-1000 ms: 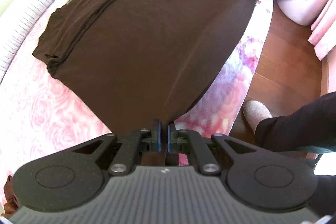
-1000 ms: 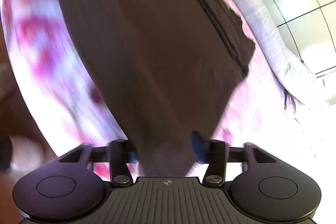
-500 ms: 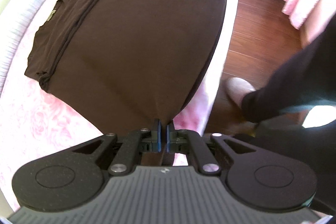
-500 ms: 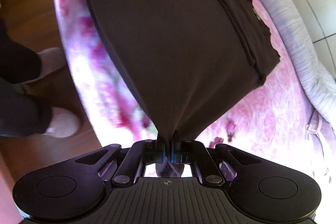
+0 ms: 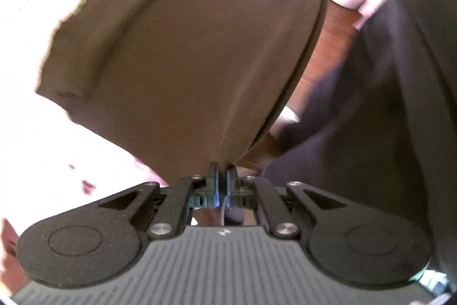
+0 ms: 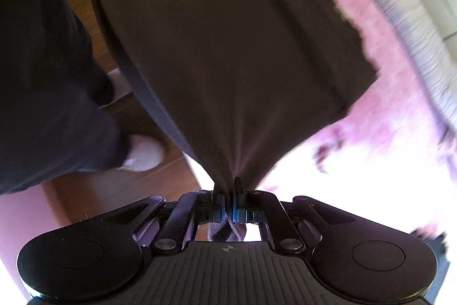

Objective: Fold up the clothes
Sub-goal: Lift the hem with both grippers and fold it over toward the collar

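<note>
A dark brown T-shirt [image 5: 182, 53] hangs stretched from both grippers, its far part still lying on the pink floral bed cover [image 6: 380, 93]. My left gripper [image 5: 222, 172] is shut on one corner of the shirt's hem. In the right wrist view the same brown shirt [image 6: 234, 47] runs down into my right gripper [image 6: 228, 190], which is shut on the other hem corner, a bit of cloth bunched behind its pads. The hem edge spans taut between the two grippers.
A person's dark trouser legs [image 6: 42, 76] and pale slipper [image 6: 145, 153] stand on the wooden floor [image 5: 334, 27] close beside the bed. A white ribbed bolster [image 6: 414, 27] lines the bed's far edge. The left wrist view is washed out over the bed.
The right gripper closed on the shirt's hem corner. Both grippers rose, lifting the near half of the shirt off the bed, so the cloth now hangs steeply from them.
</note>
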Motion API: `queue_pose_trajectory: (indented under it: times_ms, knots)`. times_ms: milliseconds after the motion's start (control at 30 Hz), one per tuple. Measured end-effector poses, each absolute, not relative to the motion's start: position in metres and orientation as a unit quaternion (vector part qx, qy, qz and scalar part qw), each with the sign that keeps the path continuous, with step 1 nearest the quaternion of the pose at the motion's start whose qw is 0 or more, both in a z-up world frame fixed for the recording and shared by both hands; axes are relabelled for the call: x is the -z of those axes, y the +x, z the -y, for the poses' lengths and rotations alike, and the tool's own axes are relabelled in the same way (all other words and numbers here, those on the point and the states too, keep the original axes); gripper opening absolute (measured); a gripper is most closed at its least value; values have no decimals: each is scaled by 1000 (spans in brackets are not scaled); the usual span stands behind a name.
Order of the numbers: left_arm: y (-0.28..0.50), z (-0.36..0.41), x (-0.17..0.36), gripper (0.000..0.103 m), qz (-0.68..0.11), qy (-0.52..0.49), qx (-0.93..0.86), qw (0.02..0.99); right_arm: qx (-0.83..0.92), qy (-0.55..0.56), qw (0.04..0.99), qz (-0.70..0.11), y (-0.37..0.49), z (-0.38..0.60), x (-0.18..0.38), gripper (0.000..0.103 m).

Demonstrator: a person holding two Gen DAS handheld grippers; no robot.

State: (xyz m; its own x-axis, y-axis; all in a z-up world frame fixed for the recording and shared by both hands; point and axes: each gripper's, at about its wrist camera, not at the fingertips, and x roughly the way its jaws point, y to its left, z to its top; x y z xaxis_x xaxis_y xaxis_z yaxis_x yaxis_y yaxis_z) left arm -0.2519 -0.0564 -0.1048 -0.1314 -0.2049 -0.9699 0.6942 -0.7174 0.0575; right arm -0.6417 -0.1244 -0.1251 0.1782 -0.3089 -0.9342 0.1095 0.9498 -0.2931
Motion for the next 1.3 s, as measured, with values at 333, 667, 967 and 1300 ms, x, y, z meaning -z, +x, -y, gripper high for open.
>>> queue_pose_trajectory:
  times_ms: [333, 667, 967, 1300]
  knots:
    - [-155, 271, 85, 3, -185, 528, 729, 394, 170, -184, 763, -596, -554, 315, 96, 3]
    - [-88, 426, 171, 3, -245, 530, 725, 366, 138, -136, 723, -663, -462, 486, 162, 3]
    - [-70, 501, 219, 3, -307, 523, 702, 374, 118, -87, 715, -683, -437, 568, 206, 3]
    - [-51, 531, 283, 6, -384, 521, 657, 387, 102, 15, 735, -670, -422, 632, 266, 3]
